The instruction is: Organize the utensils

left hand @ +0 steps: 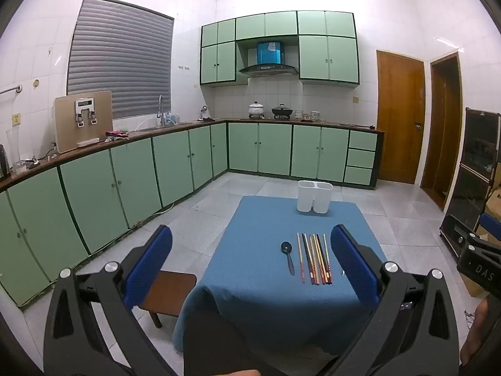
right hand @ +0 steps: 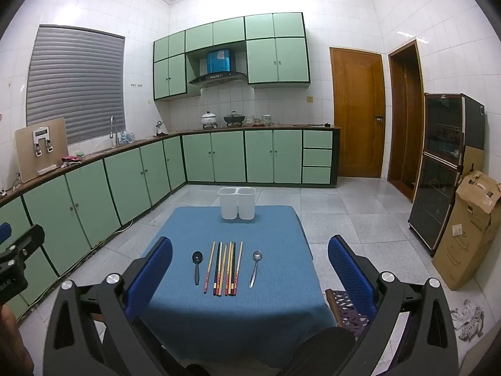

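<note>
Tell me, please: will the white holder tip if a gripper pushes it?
The holder looks tall, narrow and empty, probably light plastic, so a push near its rim may tip it. It stands on soft blue cloth near the far edge, so it might slide, drag the cloth, or fall off.

I'm looking into a white-tiled kitchen (right hand: 391, 15) with mint-green base cabinets (right hand: 213, 156) in an L under a brown countertop (left hand: 175, 127). Matching wall cabinets (left hand: 313, 59) flank a range hood (left hand: 268, 69). A grey window blind (left hand: 122, 62) hangs left; two wooden doors (right hand: 358, 112) stand right. The floor tiles (right hand: 344, 206) are pale grey.
</note>
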Demonstrator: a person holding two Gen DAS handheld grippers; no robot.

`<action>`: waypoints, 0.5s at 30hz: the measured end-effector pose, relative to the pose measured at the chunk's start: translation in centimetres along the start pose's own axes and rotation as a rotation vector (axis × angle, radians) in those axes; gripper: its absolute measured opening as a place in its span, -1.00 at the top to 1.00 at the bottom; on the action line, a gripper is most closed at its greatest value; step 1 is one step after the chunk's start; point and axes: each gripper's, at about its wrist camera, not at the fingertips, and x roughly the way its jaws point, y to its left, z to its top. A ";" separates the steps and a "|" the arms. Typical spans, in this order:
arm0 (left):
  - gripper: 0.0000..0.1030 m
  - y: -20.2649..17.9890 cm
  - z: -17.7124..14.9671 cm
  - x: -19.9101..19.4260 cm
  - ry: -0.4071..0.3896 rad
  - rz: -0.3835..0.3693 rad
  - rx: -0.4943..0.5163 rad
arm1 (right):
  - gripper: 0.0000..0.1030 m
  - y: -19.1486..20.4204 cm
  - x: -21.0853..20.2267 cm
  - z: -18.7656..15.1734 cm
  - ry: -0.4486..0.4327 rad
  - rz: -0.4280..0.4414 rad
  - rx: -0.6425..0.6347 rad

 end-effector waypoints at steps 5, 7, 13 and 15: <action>-0.91 0.0 0.0 0.0 0.002 -0.002 -0.002 | -0.88 0.0 0.0 0.0 0.000 -0.001 -0.001; -0.91 0.1 0.0 0.0 0.002 -0.003 -0.003 | -0.88 0.0 0.0 0.0 0.000 -0.001 -0.001; -0.91 0.0 0.0 0.0 0.002 -0.003 -0.002 | -0.88 0.0 0.0 0.0 0.001 -0.002 -0.002; -0.91 0.0 0.0 0.0 0.002 -0.002 -0.001 | -0.88 0.0 0.0 0.0 0.001 -0.001 -0.001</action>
